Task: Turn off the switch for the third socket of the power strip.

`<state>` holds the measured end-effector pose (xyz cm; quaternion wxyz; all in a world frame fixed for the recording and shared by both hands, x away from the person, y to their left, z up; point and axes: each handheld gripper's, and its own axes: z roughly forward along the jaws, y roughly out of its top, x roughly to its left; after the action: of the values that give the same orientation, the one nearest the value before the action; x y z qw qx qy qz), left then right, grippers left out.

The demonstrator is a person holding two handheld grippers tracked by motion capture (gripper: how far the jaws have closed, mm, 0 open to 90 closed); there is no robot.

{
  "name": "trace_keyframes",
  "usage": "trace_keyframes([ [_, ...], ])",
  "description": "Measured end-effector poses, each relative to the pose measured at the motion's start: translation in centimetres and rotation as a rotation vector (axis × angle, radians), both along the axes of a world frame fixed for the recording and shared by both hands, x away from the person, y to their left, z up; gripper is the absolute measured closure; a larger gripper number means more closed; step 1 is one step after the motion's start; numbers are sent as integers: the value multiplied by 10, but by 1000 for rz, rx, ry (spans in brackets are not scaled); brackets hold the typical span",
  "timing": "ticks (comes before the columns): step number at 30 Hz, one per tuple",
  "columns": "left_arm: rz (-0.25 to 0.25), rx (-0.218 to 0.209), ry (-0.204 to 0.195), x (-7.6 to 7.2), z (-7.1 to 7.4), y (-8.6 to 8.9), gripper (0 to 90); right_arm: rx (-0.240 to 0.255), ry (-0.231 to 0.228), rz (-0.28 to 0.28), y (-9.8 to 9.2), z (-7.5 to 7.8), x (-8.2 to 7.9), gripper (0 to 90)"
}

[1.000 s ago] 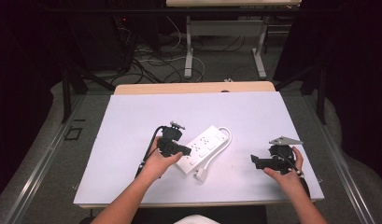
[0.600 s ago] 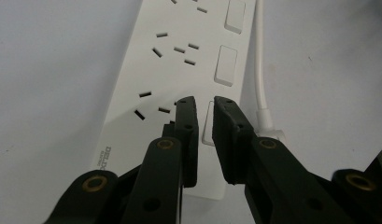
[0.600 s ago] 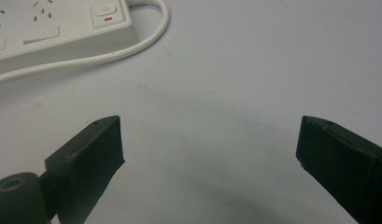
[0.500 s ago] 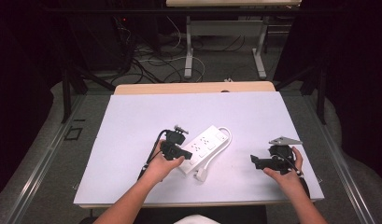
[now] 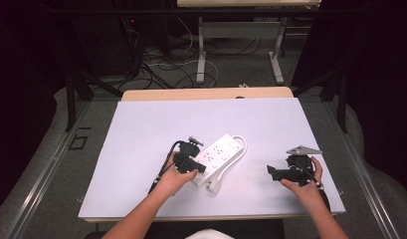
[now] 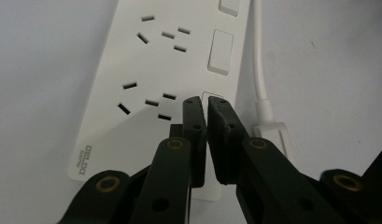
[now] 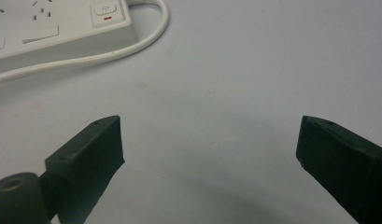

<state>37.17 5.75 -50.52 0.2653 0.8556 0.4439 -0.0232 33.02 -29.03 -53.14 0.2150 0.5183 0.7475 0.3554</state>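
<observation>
The white plastic power strip carries a red-marked switch. Both grippers have black jaws. The flat table top is pale lavender-white.

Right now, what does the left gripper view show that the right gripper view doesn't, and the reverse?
Left gripper view alone: the left gripper with jaws nearly closed, tips poised over a rocker switch on the power strip, plus socket slots close up and a brand mark near the strip's end. Right gripper view alone: the right gripper with jaws wide apart over bare white table, and the strip's end switch with a red mark. Both share the white power strip and its white cable.
</observation>
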Motion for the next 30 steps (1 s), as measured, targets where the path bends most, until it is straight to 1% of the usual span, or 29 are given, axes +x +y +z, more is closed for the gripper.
trace_keyframes([
  [2, 1, 3, 1, 0, -1, 0, 869, 0, 0, 0, 0, 0, 0, 67],
  [4, -19, 16, -5, 1, -1, 0, 874, 0, 1, 0, 0, 0, 0, 67],
  [7, -3, 12, 5, 0, -3, -2, 874, 0, 0, 1, 0, 0, 0, 67],
  [8, -15, 14, 2, 1, -3, -1, 874, 0, 0, 2, 0, 0, 0, 67],
  [10, -1, 8, 6, 1, -5, -3, 875, -1, 1, 2, 0, 0, 0, 67],
  [13, -1, 12, 4, 1, -5, -3, 877, 1, 3, 1, 0, 0, 0, 67],
  [14, -17, 21, -4, 2, -5, -2, 878, 1, 3, 1, 0, 0, 0, 67],
  [15, -8, 16, 1, 1, -6, -2, 878, 0, 3, 2, 0, 0, 0, 67],
  [17, -7, 10, 4, 1, -6, -2, 878, 1, 3, 2, 0, 0, 0, 67],
  [20, -2, 13, 2, 1, -6, -3, 879, 0, 4, 1, 0, 0, 0, 67],
  [23, -5, 14, 1, 1, -6, -2, 879, 0, 3, 2, 0, 0, 0, 67],
  [27, -22, 22, -7, 1, -6, -2, 879, 1, 4, -1, 1, 0, 0, 67],
  [29, -11, 16, -4, 1, -6, -2, 879, 1, 4, -1, 1, 0, 0, 67],
  [30, -23, 21, -10, 1, -6, -2, 880, 2, 4, -1, 1, 0, 0, 67],
])
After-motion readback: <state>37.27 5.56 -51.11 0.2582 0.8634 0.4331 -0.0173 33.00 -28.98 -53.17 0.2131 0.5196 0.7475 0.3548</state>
